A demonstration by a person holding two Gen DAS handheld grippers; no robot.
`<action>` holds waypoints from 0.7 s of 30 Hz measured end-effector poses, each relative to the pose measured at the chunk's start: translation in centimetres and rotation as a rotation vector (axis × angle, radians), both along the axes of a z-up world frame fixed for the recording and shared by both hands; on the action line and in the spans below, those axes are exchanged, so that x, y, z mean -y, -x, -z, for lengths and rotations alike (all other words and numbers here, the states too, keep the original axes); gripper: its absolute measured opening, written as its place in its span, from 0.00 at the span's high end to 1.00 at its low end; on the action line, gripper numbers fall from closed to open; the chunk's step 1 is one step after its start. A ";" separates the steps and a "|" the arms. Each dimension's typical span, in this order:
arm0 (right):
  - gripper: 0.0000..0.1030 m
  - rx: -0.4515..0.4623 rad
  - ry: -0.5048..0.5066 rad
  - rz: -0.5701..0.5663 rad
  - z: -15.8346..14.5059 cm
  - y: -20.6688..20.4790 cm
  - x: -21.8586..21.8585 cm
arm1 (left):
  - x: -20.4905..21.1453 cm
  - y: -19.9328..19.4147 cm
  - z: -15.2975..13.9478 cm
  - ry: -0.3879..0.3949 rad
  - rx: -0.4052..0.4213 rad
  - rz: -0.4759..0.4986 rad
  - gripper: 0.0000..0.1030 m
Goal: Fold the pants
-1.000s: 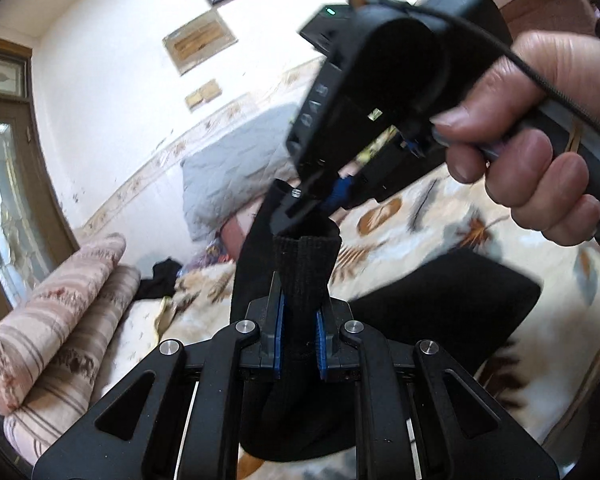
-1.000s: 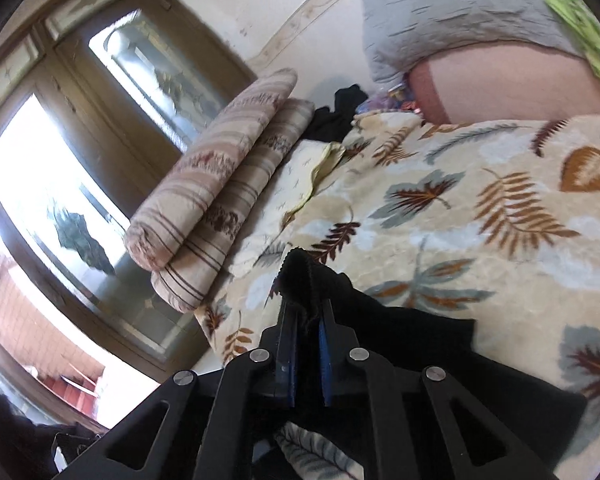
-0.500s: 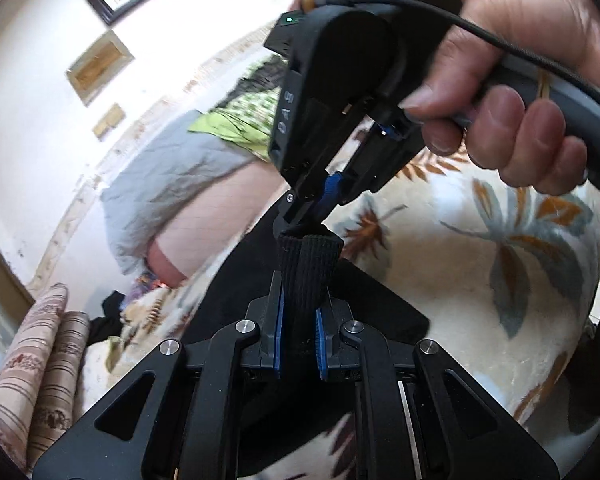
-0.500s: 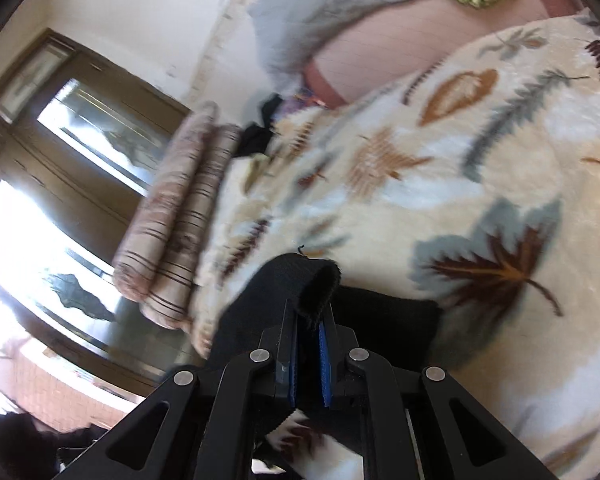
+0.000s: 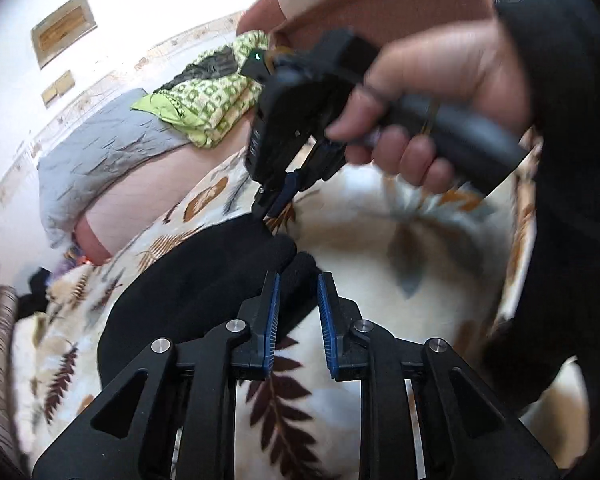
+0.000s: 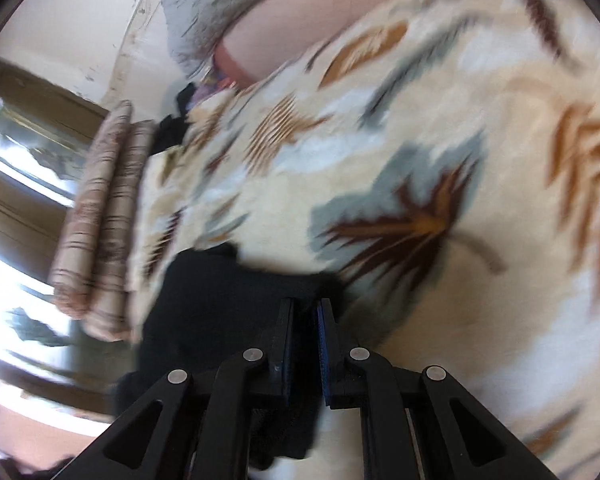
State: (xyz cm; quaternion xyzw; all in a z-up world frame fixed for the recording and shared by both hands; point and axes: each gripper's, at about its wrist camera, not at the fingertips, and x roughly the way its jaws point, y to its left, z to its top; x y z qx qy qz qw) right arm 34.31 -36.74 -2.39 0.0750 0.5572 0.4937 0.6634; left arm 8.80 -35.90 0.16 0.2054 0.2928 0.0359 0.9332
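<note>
The black pants (image 5: 204,276) lie folded on the leaf-patterned blanket (image 5: 380,240). My left gripper (image 5: 298,284) is open, its blue pads apart, with the pants' end lying loose between the fingertips. My right gripper (image 5: 274,204), held in a hand, hovers just above the far corner of the pants. In the right wrist view my right gripper (image 6: 305,308) has its jaws slightly apart over the edge of the pants (image 6: 220,300); the view is blurred and no cloth shows clamped between the pads.
A grey pillow (image 5: 100,152) and a pink one (image 5: 140,200) lie at the back, with a green patterned cloth (image 5: 208,100) on top. Striped rolled bedding (image 6: 100,208) lies at the left by a window. A dark garment (image 5: 36,292) sits beyond it.
Both grippers have lowered the pants' end onto the blanket. My left gripper has opened and let the cloth go. My right gripper's jaws have parted too.
</note>
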 end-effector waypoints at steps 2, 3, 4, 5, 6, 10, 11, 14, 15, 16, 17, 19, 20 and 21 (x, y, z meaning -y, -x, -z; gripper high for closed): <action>0.92 0.149 0.041 0.056 -1.7 0.5 0.7 | -1.5 1.1 -1.9 0.088 0.041 -0.043 0.82; 0.92 0.252 0.052 0.081 -3.1 1.3 1.1 | -2.8 1.5 -2.8 0.140 0.060 -0.077 0.82; 0.92 0.316 0.028 0.074 -4.3 2.1 1.6 | -4.4 1.9 -3.7 0.206 0.082 -0.125 0.82; 0.92 0.354 -0.010 0.049 -5.3 3.1 1.9 | -6.4 2.4 -4.5 0.288 0.106 -0.182 0.82; 0.92 0.381 -0.061 0.009 -6.3 4.3 2.1 | -8.8 2.9 -5.0 0.393 0.126 -0.241 0.82; 0.91 0.455 -0.200 -0.243 -8.0 10.3 1.8 | -17.5 3.5 -3.9 0.851 0.112 -0.403 0.82; 0.91 0.473 -0.192 -0.285 -7.8 11.3 1.4 | -19.1 3.5 -3.0 0.964 0.102 -0.431 0.82; 0.91 0.531 -0.109 -0.396 -6.5 13.8 -0.5 | -20.0 2.6 -1.1 1.081 0.041 -0.456 0.82; 0.91 0.529 -0.083 -0.410 -5.9 14.2 -0.9 | -19.6 2.1 -0.4 1.065 0.006 -0.460 0.82; 0.91 0.525 -0.036 -0.416 -5.0 14.3 -1.3 | -19.1 1.4 0.4 1.023 -0.039 -0.490 0.83; 0.91 0.529 0.034 -0.398 -4.0 14.0 -1.8 | -18.7 1.3 1.2 0.995 -0.077 -0.514 0.83; 0.91 0.483 0.101 -0.371 -2.2 13.0 -2.0 | -18.4 0.8 2.6 0.952 -0.118 -0.542 0.84; 0.91 0.466 0.092 -0.368 -1.9 12.8 -2.0 | -18.3 0.6 2.6 0.945 -0.123 -0.546 0.84; 0.91 0.456 0.089 -0.370 -1.9 12.6 -2.0 | -18.3 0.4 2.7 0.946 -0.126 -0.547 0.84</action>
